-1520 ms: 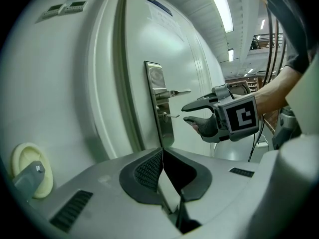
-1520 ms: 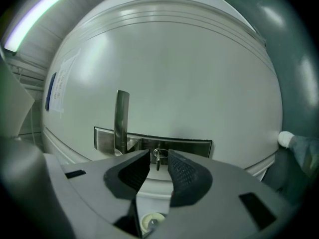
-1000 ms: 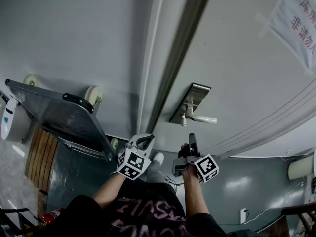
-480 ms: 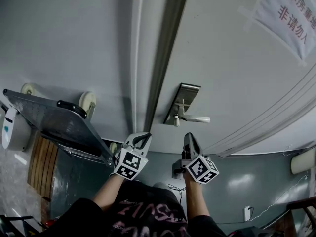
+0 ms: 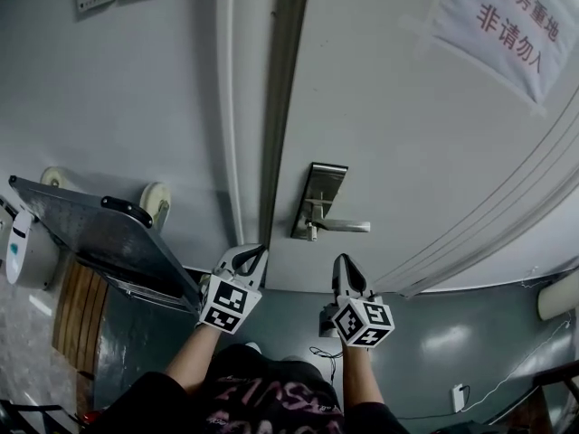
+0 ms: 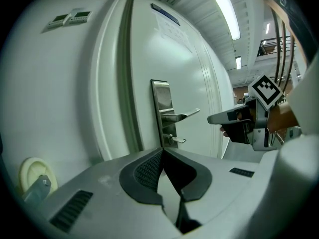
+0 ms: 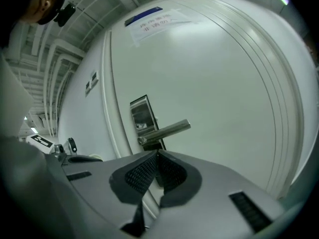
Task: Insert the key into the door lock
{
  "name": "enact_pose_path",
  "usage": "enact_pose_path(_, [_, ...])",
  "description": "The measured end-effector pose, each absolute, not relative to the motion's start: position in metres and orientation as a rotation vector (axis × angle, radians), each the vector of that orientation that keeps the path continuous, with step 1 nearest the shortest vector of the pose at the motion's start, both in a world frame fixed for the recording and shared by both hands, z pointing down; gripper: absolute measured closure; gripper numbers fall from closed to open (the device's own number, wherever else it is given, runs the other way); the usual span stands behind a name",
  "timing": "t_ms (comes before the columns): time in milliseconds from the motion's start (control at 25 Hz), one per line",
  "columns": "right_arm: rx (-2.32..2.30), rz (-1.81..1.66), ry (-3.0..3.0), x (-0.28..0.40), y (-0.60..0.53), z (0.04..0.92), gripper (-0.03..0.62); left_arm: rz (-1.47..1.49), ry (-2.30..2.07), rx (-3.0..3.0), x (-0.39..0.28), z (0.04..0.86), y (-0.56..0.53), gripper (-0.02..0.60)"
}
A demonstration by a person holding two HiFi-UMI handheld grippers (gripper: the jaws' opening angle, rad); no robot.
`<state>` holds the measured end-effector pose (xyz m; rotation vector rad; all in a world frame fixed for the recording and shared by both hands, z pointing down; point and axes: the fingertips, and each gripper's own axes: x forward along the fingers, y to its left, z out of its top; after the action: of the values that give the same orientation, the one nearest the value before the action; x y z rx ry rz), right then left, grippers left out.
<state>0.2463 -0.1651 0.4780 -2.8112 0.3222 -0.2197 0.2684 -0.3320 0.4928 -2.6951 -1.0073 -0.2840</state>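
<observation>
Two claws: the left claw [image 6: 162, 151] and the right claw [image 7: 157, 155] are both clenched, pads meeting at the tips. Neither gripper view shows anything between them.
Landmark: the lock plate [image 5: 318, 197], brushed metal, sits at the edge of the door [image 5: 407, 143], next to the frame.
Claw places: both claws point toward the lock plate and stand apart from it, the left one off its frame side, the right one off its lever side.
Lever handle: the lever handle [image 5: 348, 227] juts level from the lower half of the lock plate, away from the frame.
Key: the key [image 6: 178, 140] appears to be the small metal piece sticking out of the cylinder at the foot of the lock plate, just under the lever handle. It is too small to be sure of.
Handling: the key is probably light, thin, stiff and smooth. It could slip or swivel between the pads, and the blade could bend if pushed sideways.
Where to hold: take the flat head, with a pad on each broad face and the blade kept in line with the keyway.
Risk: the lever handle crowds any approach from above.
</observation>
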Motion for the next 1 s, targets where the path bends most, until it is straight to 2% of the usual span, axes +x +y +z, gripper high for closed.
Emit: enact_pose_path(1000, [-2.91,-0.249,0.431,0.235,-0.155,0.467,0.531,-0.251,-0.84,-2.751,0.258,0.457,-0.336,0.569])
